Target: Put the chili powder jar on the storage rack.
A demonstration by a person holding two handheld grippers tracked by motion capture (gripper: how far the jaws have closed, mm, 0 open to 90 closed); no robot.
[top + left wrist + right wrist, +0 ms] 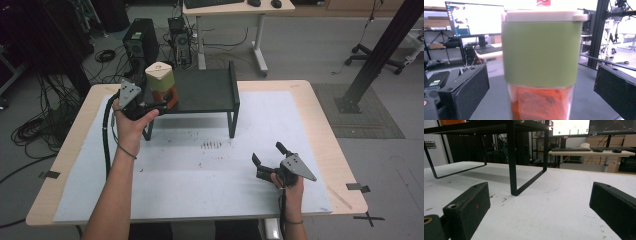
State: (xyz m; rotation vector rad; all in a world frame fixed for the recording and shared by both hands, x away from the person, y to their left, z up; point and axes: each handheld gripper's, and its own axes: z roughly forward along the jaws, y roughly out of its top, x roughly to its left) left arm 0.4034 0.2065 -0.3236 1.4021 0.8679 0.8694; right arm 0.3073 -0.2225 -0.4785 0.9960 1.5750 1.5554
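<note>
High view first: a wooden table (pixel 320 125) covered by a white, scuffed mat (pixel 210 170) carries a low black metal shelf stand (pixel 210 90) toward its far side. On the left end of that shelf stands a tall clear container with a white lid, a green band around its upper half and orange contents below (pixel 160 80). The left gripper (pixel 159 106), held in the person's left hand (pixel 131 120), is up at the shelf's left front corner, its jaws reaching to either side of the container's lower part.

From the left gripper view the same container (pixel 540 55) stands upright between the two black jaws, close to the camera. The jaws are spread wide: a clear gap shows between the left jaw and the container wall, and another on the right, so neither pad touches it. Its base sits on the dark shelf top; behind it are a lit monitor (pixel 477 18) on a desk and a black upright post (pixel 599 32).

The right gripper (pixel 267 155), in the person's right hand (pixel 289 187), rests low over the mat near the table's right front, well apart from the shelf. In the right gripper view its jaws are parted widely with nothing between them, and they point across the stained white mat (pixel 544 215) toward the shelf stand's thin black legs (pixel 512 160). Beyond the table edge stand a desk with a keyboard (pixel 571 149) and lit screens (pixel 571 126)
</note>
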